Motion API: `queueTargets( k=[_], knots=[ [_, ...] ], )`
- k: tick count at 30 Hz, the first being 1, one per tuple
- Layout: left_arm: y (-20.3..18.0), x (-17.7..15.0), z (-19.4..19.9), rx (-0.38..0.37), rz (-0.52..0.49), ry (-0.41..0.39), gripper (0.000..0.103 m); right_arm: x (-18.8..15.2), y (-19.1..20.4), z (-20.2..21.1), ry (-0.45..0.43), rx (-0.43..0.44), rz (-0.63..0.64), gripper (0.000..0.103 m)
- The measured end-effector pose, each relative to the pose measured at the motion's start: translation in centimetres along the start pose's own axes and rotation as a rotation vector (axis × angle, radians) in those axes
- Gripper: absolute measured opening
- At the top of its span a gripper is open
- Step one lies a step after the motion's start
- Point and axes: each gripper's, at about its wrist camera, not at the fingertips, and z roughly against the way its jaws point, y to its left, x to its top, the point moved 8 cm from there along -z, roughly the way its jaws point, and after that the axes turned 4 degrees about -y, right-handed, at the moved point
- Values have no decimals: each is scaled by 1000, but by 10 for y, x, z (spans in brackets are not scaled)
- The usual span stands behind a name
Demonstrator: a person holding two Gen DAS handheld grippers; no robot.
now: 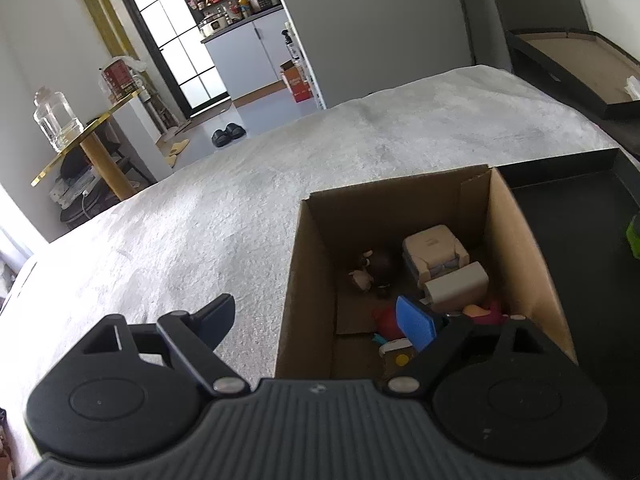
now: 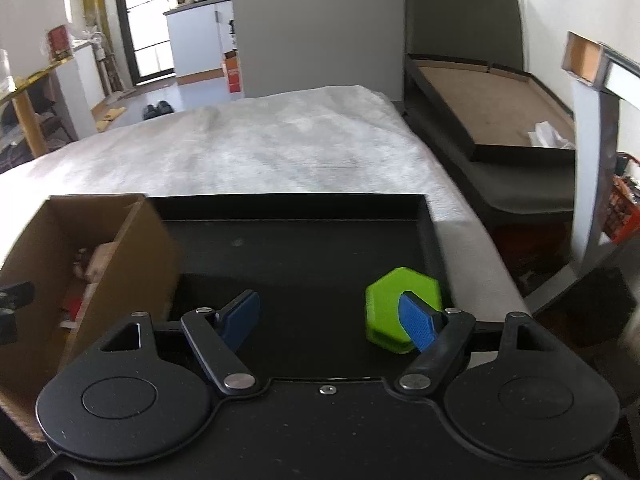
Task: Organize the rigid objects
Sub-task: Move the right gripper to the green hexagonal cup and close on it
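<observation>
While both grippers hang over the bed, the scene reads as follows.

Left gripper (image 1: pixel 324 320): its 2 blue-padded fingers are spread wide with nothing between them; the left finger is over the grey bedspread (image 1: pixel 240 184), the right finger is over the inside of the cardboard box (image 1: pixel 308 280).

Right gripper (image 2: pixel 332 316): its 2 fingers are spread wide over the black tray (image 2: pixel 296 248), gripping nothing; the right fingertip overlaps the green hexagonal block (image 2: pixel 384 300) in the right wrist view, though whether it touches cannot be told.

Cardboard box: open at the top, standing on the bedspread, its right wall just beside the tray's left side.

Box contents: a cream toy armchair (image 1: pixel 434 248) near the far right corner, a white rectangular block (image 1: pixel 456 286) just in front of it, a small dark figurine (image 1: pixel 376 270) to the left, and red and pink pieces (image 1: pixel 386 320) nearer the camera, partly hidden by the blue pad.

Green hexagonal block: lying flat on the tray floor near the tray's right wall, apart from the box; it is the 1 object seen in the tray.

Black tray: shallow, with raised walls, resting on the bedspread to the right of the box.

Background: a doorway to a kitchen, a pair of dark slippers (image 1: pixel 228 134) on the floor, and a glass jar (image 1: pixel 56 120) on a gold-edged table.
</observation>
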Motion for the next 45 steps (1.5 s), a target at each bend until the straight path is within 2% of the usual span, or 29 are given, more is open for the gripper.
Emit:
queueTargets(
  k=[5, 12, 15, 17, 18, 19, 30, 45],
  knots=[
    [-1, 0, -3, 15, -12, 4, 87, 1, -18, -9, -9, -52, 11, 76],
    [-4, -2, -4, 13, -25, 13, 87, -5, -32, -28, 22, -129, 22, 82],
    [-3, -1, -5, 16, -26, 14, 87, -10, -30, -34, 43, -143, 48, 82],
    [-1, -1, -6, 15, -20, 15, 87, -12, -30, -38, 56, -151, 63, 78],
    [-1, -1, -5, 13, -15, 15, 87, -13, -29, -39, 72, -138, 67, 54],
    [0, -2, -6, 12, -12, 16, 87, -15, -27, -40, 87, -132, 75, 47],
    [9, -5, 0, -25, 18, 12, 87, 0, -8, -18, 65, -89, 77, 46],
    [26, -12, 15, -65, 76, -2, 87, 30, 48, 27, -24, 18, 101, 46]
  ],
)
